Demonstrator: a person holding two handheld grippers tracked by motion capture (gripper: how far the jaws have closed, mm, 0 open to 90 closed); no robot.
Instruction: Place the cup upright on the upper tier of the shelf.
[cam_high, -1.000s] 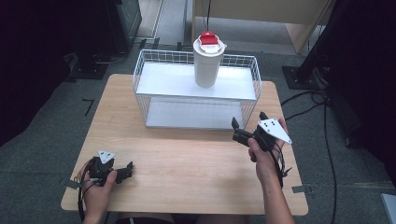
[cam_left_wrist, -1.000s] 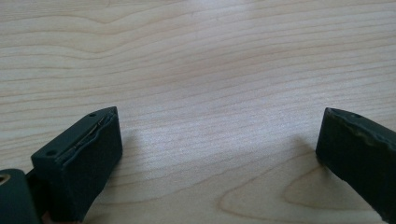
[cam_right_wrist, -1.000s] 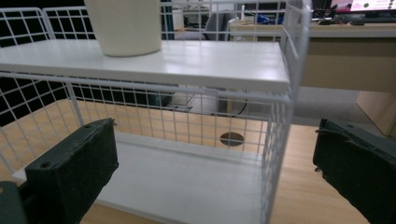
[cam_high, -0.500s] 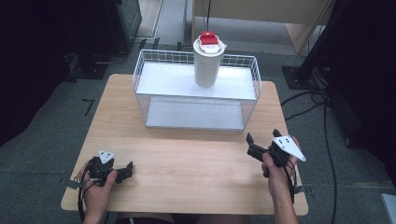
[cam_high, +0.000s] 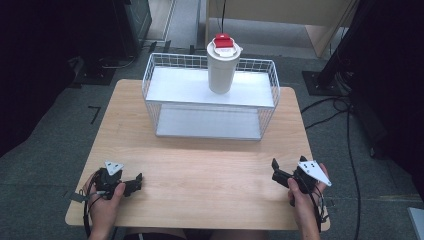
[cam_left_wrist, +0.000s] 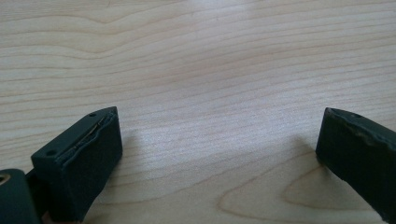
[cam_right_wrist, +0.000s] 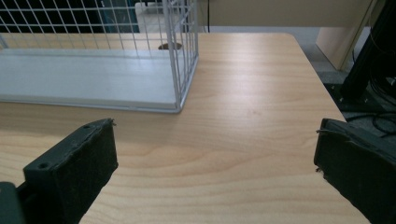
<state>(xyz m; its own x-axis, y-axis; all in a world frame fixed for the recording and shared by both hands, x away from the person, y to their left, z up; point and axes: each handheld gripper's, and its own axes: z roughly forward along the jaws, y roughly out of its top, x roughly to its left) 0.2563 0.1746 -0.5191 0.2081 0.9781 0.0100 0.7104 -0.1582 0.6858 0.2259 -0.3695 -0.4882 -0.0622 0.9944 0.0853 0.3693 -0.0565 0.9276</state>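
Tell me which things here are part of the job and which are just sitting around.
Part of the job:
- white cup with red lid, standing on the top shelf
- white wire rack holding it
- left gripper, open
- right gripper, open

Just sitting around:
- wooden table
- black cables on the floor at the right
- dark stand base beside the table

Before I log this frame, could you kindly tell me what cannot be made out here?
- High view: the marking on the red lid of the white tumbler is too small to read.
- Right gripper view: the white wire rack is cut off by the top and left edges.
- Left gripper view: the wooden table runs off every edge.
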